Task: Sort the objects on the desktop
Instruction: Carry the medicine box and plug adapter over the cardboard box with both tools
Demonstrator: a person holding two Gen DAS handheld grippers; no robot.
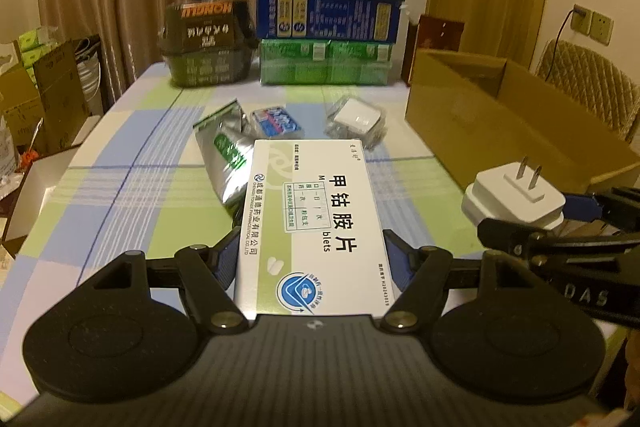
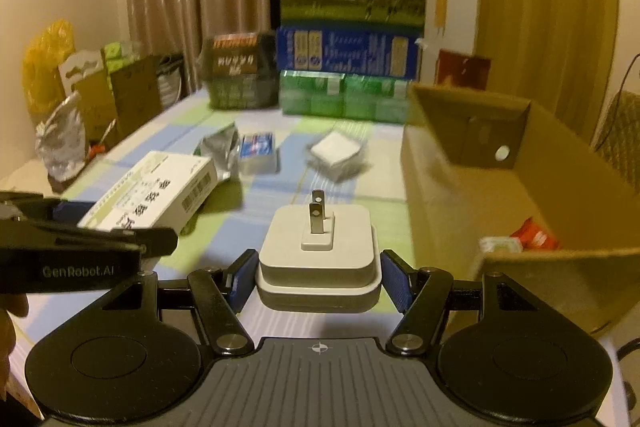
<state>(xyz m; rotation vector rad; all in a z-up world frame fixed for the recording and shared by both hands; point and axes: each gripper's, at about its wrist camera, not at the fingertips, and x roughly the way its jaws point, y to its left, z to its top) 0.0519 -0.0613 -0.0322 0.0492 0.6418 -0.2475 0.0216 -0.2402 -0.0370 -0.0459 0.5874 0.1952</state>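
Both hand-held grippers carry an item above the checked table.

The left gripper [image 1: 312, 259] has its blue pads closed against the sides of a flat white-and-green cardboard medicine box [image 1: 310, 223], held over the pastel checked tablecloth [image 1: 132, 195]. The right gripper [image 2: 318, 277] clamps a white square plug adapter [image 2: 318, 259], prongs up, just left of the open brown cardboard box [image 2: 440, 195] on the right. Farther off lie a crumpled silver foil pouch [image 1: 224, 155], a small blue packet [image 1: 276, 121] and a clear-wrapped white square [image 1: 356, 119].
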